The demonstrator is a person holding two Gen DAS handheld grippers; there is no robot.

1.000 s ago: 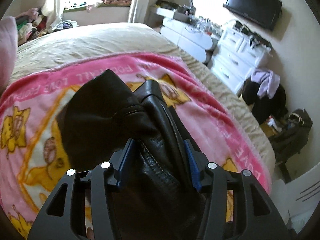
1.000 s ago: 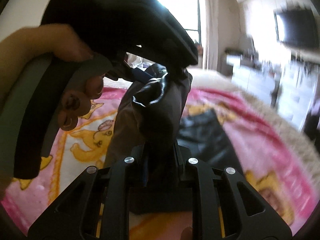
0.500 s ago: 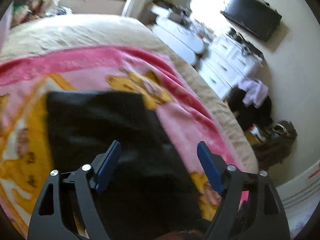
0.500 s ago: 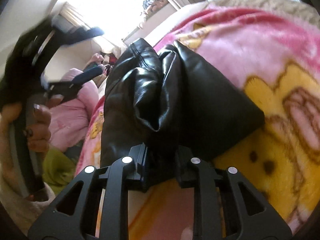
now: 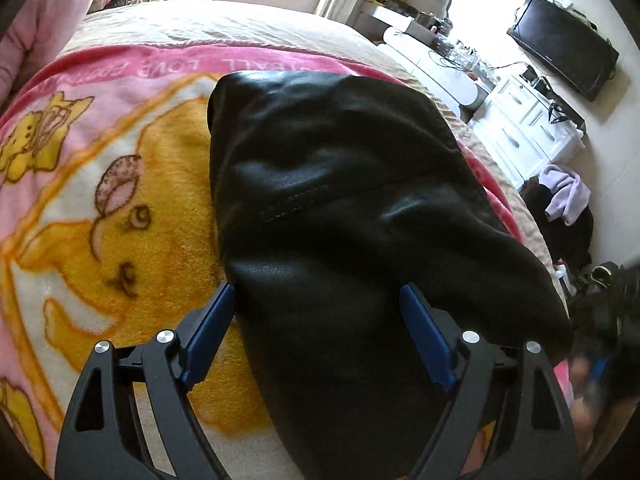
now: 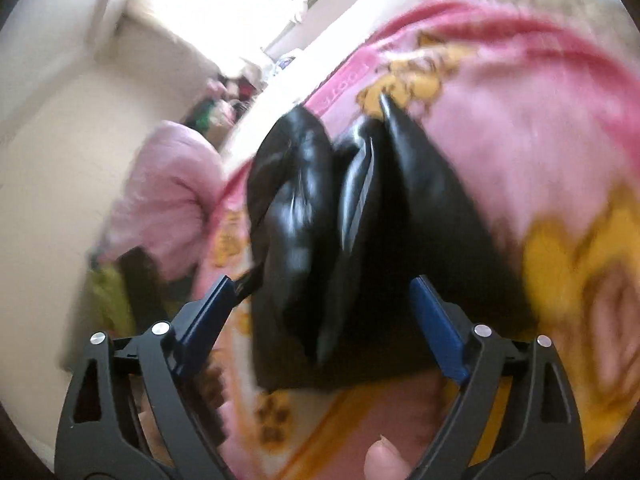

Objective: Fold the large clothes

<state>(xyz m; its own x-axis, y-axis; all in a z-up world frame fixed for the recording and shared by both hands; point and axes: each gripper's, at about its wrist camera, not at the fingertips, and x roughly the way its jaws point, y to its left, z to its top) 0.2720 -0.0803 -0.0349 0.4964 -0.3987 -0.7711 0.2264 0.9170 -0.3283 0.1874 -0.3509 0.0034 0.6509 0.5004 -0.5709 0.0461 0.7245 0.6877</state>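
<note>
A black leather garment [image 5: 340, 208] lies folded on the pink cartoon blanket [image 5: 120, 200]. My left gripper [image 5: 316, 290] hovers just over its near part. The jaws are opening, and the blue pads [image 5: 212, 324] stand wide on either side of the leather without pressing it. In the blurred right wrist view the same garment [image 6: 352, 232] lies bunched in glossy folds. My right gripper [image 6: 320, 280] is also opening. Its pads [image 6: 436, 328] flank the near edge of the garment and do not grip it. A fingertip [image 6: 386, 456] shows at the bottom edge.
The blanket covers a beige bed [image 5: 224, 28]. A pink padded garment [image 6: 168, 196] lies at the bed's far side. White drawers [image 5: 532, 128], a wall television [image 5: 564, 48] and a pile of clothes [image 5: 564, 200] stand beside the bed on the right.
Both grippers have let go of the leather garment and their jaws have spread wide. The garment has dropped from a raised bunch onto the blanket. My left gripper has sunk toward it.
</note>
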